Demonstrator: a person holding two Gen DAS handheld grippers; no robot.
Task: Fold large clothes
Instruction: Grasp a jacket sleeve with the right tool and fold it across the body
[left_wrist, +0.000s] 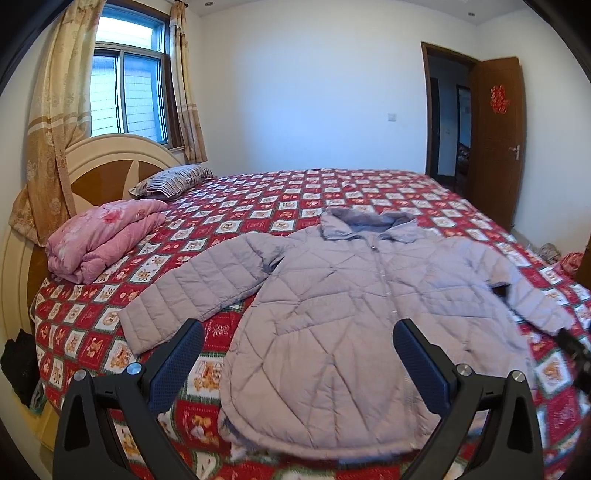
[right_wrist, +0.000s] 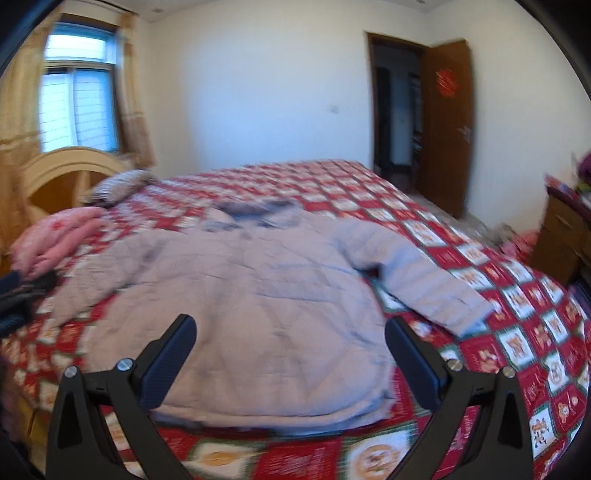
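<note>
Lilac quilted jacket (left_wrist: 343, 314) spread flat, front up and zipped, on the bed (left_wrist: 280, 199), over a red-and-white patchwork cover; collar toward the far side, hem toward the near edge, both sleeves angled outward and down. Left gripper (left_wrist: 298, 360) above the hem, fingers (left_wrist: 173, 365) spread wide and released, nothing between them; whether touching the cloth, cannot tell. Right gripper (right_wrist: 290, 356) likewise over the lower part of the jacket (right_wrist: 251, 302), fingers (right_wrist: 168, 360) wide apart, grasping nothing; this view blurred. From the left wrist camera, a dark part of the other gripper visible at the right edge, just beside the cuff of the sleeve on that side. Folded pink quilt (left_wrist: 103, 240) near the headboard (left_wrist: 96, 166), well apart from the jacket; striped pillow (left_wrist: 170, 181) behind it. Window (left_wrist: 129, 85) with patterned curtains (left_wrist: 55, 122) above the headboard. Brown door (left_wrist: 496, 140) standing open at the far right, a red paper decoration (left_wrist: 498, 99) on it. Wooden cabinet (right_wrist: 565, 236) at the right edge of the right wrist view, beside the bed (right_wrist: 517, 314).
</note>
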